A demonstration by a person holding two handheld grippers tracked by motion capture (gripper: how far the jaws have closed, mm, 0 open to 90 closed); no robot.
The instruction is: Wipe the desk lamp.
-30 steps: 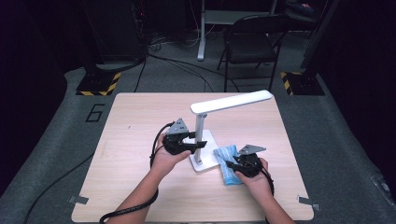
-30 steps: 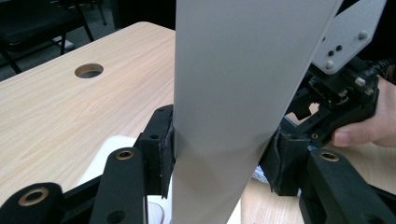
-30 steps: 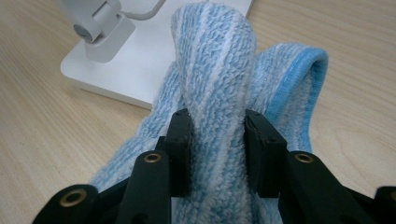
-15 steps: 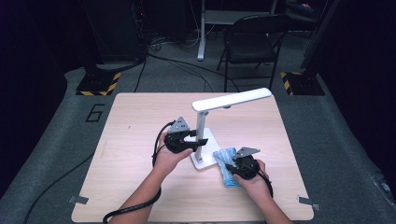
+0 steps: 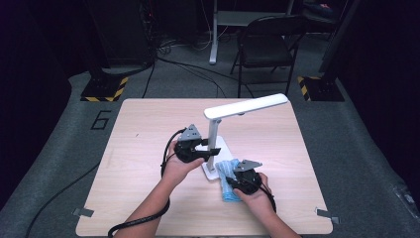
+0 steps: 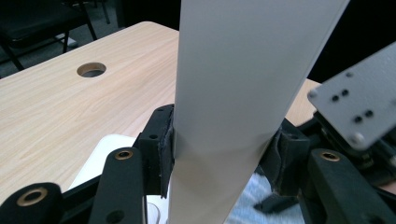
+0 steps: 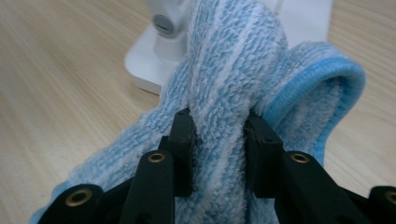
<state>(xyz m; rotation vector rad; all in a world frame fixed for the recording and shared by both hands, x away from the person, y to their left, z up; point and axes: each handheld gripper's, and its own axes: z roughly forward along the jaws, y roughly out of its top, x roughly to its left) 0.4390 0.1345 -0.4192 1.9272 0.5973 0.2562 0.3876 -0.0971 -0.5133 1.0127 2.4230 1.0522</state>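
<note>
A: Where are we in the job?

B: We judge it to be wiping the lamp (image 5: pixel 218 141). Our left tool (image 5: pixel 210 148) is clamped on the lamp's white post, one pad pressing each side, which steadies it. Our right tool (image 5: pixel 232 179) is pinched tight on a fold of the cloth (image 5: pixel 227 171). Its jaws have just been closing a little more, with the cloth between them.

A: And where is the cloth?

B: It bunches up ahead of the right tool and drapes down beside it onto the worktop (image 5: pixel 148 129). Its far end lies against the near edge of the lamp's base (image 7: pixel 149 70), just in front of that tool.

A: What does the next move call for?

B: Probably carrying the cloth forward onto the base and dragging it across, while the left tool keeps the post from tipping. The grip must stay firm, since only a narrow fold is caught.

A: How do the things look?

B: The cloth is fluffy terry, pale blue with white stripes and a brighter blue bound hem. The lamp is plain white, with a flat base, an upright post and a long slim head reaching away beyond the left tool.
</note>
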